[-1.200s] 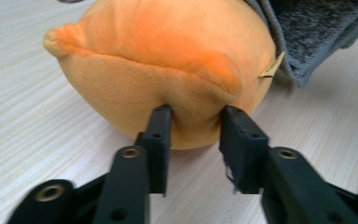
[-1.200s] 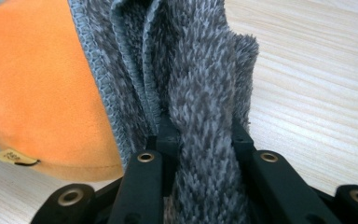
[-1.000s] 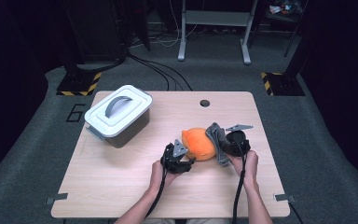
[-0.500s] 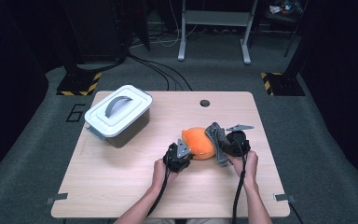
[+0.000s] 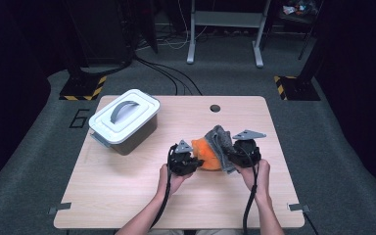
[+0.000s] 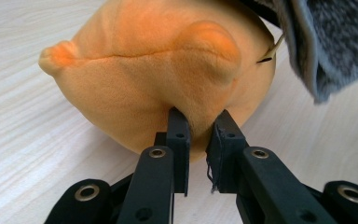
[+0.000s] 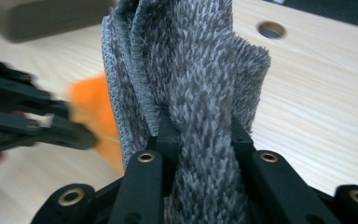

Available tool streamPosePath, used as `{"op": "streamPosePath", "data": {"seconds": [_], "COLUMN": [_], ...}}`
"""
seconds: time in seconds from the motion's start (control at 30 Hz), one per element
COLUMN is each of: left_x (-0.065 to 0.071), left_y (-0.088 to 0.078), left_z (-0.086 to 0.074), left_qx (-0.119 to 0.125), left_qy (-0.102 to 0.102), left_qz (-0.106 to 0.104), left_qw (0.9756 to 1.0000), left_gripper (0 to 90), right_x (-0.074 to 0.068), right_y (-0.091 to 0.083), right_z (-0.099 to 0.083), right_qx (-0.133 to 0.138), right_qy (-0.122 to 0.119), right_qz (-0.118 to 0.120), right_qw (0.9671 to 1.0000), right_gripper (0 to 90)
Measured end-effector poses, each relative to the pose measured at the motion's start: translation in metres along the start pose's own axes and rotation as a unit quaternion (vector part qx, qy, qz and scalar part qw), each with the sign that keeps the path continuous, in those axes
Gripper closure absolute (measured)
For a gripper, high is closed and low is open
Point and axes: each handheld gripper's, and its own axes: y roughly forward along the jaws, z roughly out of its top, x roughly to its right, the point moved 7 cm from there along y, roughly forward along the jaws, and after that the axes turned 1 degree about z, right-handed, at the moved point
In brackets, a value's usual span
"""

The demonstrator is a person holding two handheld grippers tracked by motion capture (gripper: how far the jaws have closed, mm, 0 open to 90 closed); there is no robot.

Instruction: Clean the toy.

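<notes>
Bare bench [image 5: 127, 196] lies open in front of and left of both hands. The lidded white box [image 5: 124, 121] blocks the far left; the far right corner stays free.

A: What's the room like?

B: Dark at the edges. The light falls mostly on a pale wood desk [image 5: 127, 196] with rounded corners and a round hole [image 5: 215, 108] near its far edge.

A: And the floor?

B: Grey carpet [image 5: 39, 161], with a "6" [image 5: 80, 118] marked on it just left of the desk. Black cables [image 5: 166, 78] run across it beyond the desk.

A: Any furniture?

B: A light grey metal frame [image 5: 225, 24] stands at the back. Two dark stands sit on bases with yellow-black hazard stripes [image 5: 84, 91], one to each side, the right one [image 5: 293, 87] near the desk's far corner.
</notes>
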Motion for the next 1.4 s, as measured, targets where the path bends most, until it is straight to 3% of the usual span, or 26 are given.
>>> {"op": "streamPosePath", "data": {"seconds": [0.13,0.23,0.43,0.57,0.6,0.8,0.9,1.13,1.27,1.4], "left_x": [0.002,0.0,-0.002,-0.002,-0.002,-0.005,-0.007,-0.008,-0.008,-0.009], "left_y": [0.002,0.002,0.004,0.005,0.005,0.005,0.004,0.004,0.004,0.005], "left_z": [0.0,0.0,-0.002,-0.002,-0.002,-0.004,-0.006,-0.006,-0.006,-0.007], "left_qx": [0.005,0.0,0.006,0.007,0.009,0.013,0.011,0.008,0.008,0.007], "left_qy": [-0.007,-0.001,-0.01,-0.01,-0.019,-0.026,-0.027,-0.021,-0.019,-0.023], "left_qz": [-0.001,0.005,0.01,0.009,0.006,0.004,0.003,0.003,0.007,0.007], "left_qw": [1.0,1.0,0.9999,0.9999,0.9998,0.9996,0.9996,0.9997,0.9998,0.9997], "left_gripper": [79.7,79.6,78.9,78.5,78.5,78.4,78.5,78.6,78.5,78.5], "right_x": [-0.024,-0.026,-0.023,-0.017,-0.013,0.01,0.025,0.051,0.056,0.048], "right_y": [0.007,0.016,0.023,0.023,0.022,0.021,0.024,0.035,0.038,0.023], "right_z": [0.004,0.002,-0.001,-0.004,-0.005,-0.015,-0.023,-0.04,-0.044,-0.034], "right_qx": [-0.012,-0.023,-0.023,-0.021,-0.02,-0.028,-0.037,-0.055,-0.062,-0.039], "right_qy": [-0.022,-0.028,-0.025,-0.014,-0.011,0.011,0.031,0.077,0.085,0.073], "right_qz": [0.006,0.0,-0.004,-0.003,-0.007,-0.022,-0.03,-0.02,-0.024,-0.027], "right_qw": [0.9997,0.9993,0.9994,0.9997,0.9997,0.9993,0.9984,0.9953,0.9942,0.9962], "right_gripper": [73.2,73.3,73.3,73.3,73.2,73.2,73.2,73.1,73.0,73.1]}}
